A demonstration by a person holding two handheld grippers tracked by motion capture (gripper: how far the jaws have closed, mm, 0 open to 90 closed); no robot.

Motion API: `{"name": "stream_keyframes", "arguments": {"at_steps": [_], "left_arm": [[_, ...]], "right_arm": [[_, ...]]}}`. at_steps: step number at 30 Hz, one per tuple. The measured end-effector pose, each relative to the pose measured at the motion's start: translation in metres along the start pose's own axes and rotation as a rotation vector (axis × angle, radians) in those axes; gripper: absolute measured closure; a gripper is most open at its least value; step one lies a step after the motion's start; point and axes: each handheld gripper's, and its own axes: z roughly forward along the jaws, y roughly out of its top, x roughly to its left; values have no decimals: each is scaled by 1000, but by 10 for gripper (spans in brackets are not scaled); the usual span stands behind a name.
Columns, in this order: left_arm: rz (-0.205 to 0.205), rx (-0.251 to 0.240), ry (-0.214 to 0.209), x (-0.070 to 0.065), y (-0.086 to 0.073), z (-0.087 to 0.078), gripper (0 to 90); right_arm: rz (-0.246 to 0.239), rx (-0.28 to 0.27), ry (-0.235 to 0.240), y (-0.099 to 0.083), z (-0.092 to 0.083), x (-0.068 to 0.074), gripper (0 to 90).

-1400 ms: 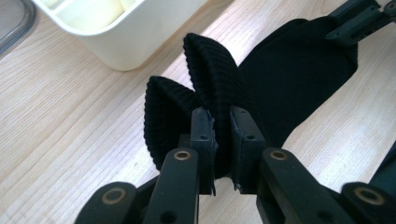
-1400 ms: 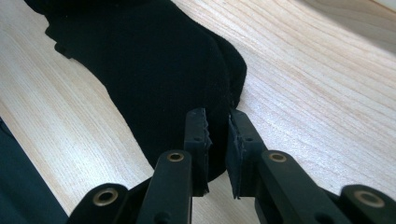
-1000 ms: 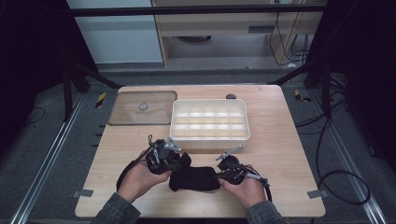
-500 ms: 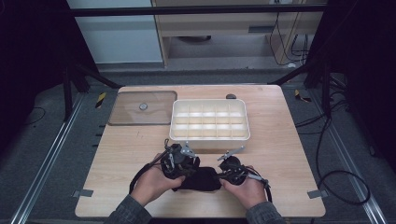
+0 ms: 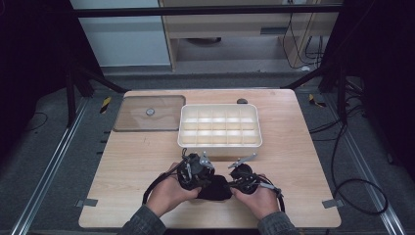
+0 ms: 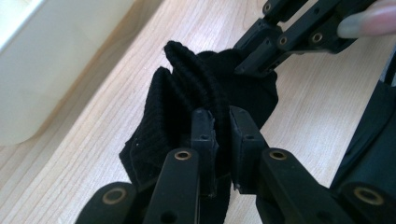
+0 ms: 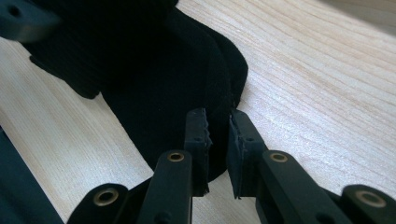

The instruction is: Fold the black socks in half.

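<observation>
The black knitted cloth lies bunched on the counter at the near edge, pinched between the nearly closed jaws of the left gripper and of the right gripper. It is judged soft, light and limp; folded edges are best gripped. Beyond stands the divided tray.

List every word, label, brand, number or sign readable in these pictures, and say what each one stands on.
None: no readable text in any view.
The black knitted cloth, the cream plastic compartment box, the clear brown lid and the light wooden table bear no lettering.
The yellow-and-black striped tags on the floor carry stripes, no words.
</observation>
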Motion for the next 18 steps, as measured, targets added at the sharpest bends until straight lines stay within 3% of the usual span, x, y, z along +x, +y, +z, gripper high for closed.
{"name": "stream_keyframes", "arguments": {"at_steps": [3,11,14,18], "left_arm": [[18,32,22,-1,0,5,810],[1,28,8,-3,0,12,798],[-18,3,-3,-4,-1,11,765],[-47,-75,-25,-9,2,3,654]], "right_arm": [[3,-2,1,0,0,0,795],[7,-1,7,-1,0,0,793],[6,0,8,-1,0,0,789],[5,0,7,-1,1,0,781]]}}
